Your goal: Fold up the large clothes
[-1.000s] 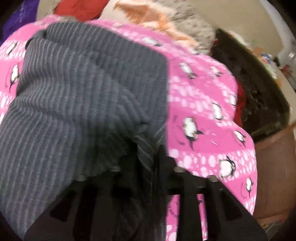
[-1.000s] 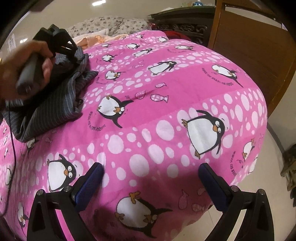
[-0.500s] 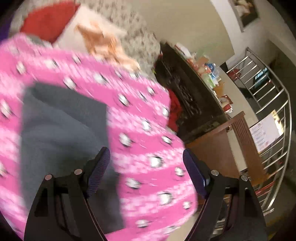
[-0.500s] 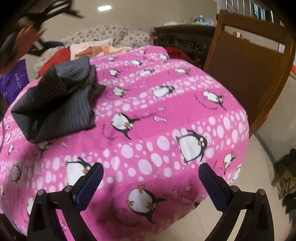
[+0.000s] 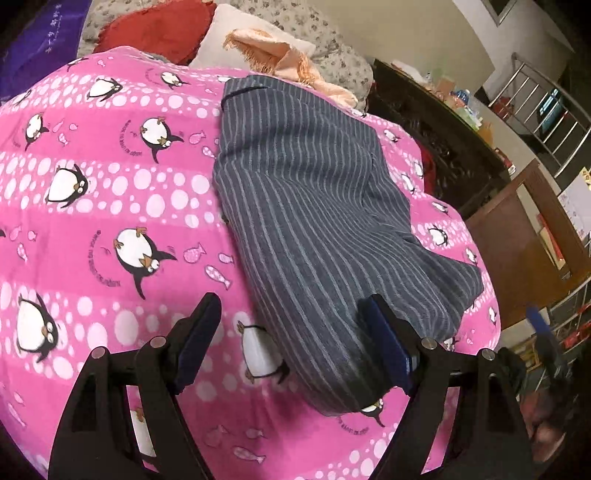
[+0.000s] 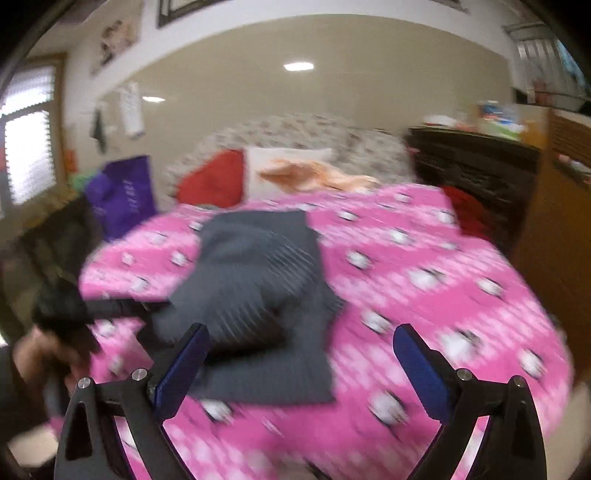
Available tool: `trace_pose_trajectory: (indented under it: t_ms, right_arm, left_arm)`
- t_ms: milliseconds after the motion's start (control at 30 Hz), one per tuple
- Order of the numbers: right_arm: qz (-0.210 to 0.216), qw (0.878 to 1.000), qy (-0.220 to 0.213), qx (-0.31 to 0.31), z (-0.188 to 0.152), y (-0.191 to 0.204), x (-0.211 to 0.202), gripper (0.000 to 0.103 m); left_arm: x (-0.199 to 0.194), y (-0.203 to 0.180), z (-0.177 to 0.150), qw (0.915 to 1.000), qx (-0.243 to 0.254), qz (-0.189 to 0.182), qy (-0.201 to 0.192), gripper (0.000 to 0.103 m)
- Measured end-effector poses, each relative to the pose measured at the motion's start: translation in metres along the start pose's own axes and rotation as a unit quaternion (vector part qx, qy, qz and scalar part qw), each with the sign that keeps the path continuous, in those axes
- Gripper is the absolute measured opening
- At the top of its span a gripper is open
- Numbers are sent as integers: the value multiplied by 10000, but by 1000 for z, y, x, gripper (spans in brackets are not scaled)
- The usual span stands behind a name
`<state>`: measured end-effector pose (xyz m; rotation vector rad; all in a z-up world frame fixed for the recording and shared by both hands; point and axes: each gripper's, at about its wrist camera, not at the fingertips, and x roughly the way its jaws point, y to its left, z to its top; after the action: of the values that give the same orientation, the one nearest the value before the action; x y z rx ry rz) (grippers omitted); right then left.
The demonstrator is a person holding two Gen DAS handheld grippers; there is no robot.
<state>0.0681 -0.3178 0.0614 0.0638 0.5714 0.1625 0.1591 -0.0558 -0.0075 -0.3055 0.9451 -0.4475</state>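
A dark grey striped garment lies folded on the pink penguin blanket. Its near end reaches between the fingers of my left gripper, which hovers open just above it with the pads apart from the cloth. The right wrist view is blurred. There my right gripper stands open and empty above the near edge of the same garment and blanket. A hand at the left edge of that view holds the other tool.
Behind the blanket lie a red cushion, a white pillow and a peach cloth. A dark carved cabinet and a brown wooden panel stand to the right. A purple bag sits at the left.
My left gripper let go of the striped garment, opened and drew back from it. The garment now lies flat and folded. My right gripper rose, still open.
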Motion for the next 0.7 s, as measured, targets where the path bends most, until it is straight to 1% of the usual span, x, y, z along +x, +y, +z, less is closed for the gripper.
trace_pose_trajectory:
  t_ms: [33,67,100,133,200,233,267,300,333,367,400,467,533,633,700]
  right_arm:
    - [153,9999,15,-26,7,2,9,99]
    - [450,9989,101,-59,14,5,26,97]
    - [628,9979,180,-37,17,6,37,87]
    - [784,9965,290,11,19,7,50,82]
    - [1114,9912,711,18,19,13,84,70]
    - [1083,9908,809,-22,17,13,95,68]
    - [1011,9893,1041,-136,12,17,110,63]
    - [1011,9874,1202,-182,7,16,120,52]
    - [950,9857,1378,-214,3,16,129,45]
    - [945,9836,1522,-210,-3,16,135,29]
    - [1007,9832,1510,-198,-7,14,135,19]
    - [1073,9858,1278,-191,-9,8,127,14]
    - [991,9878,1189,-148,-5,-2,119,13]
    - [887,9888,1199,20,-3,-24,109,13]
    - [898,9866,1342,230,-9,-37,112,13]
  left_arm:
    - [2,-4,-1,10000,65,45,20,81]
    - [7,-7,-1,9999,104,76,57,81]
    - [11,-9,-2,9998,162,45,110,81]
    - [13,-8,-2,9996,210,-4,184,81]
    - [21,-8,-7,9994,210,-8,279,81]
    - [27,-8,-10,9991,197,-29,362,81]
    - [31,-9,-13,9990,185,-38,395,81]
    - [34,-9,-14,9991,167,-50,397,81]
    - [36,-8,-16,9991,113,-96,394,81]
    - [37,-7,-17,9991,56,-139,390,81]
    - [36,-6,-17,9992,12,-166,377,81]
    - [26,-10,-16,9993,54,-297,226,81]
    - [14,-17,-15,9992,261,-281,60,81]
    - [2,-26,-18,9982,547,-222,-84,81]
    - [-4,-33,-23,9975,669,-148,-168,81]
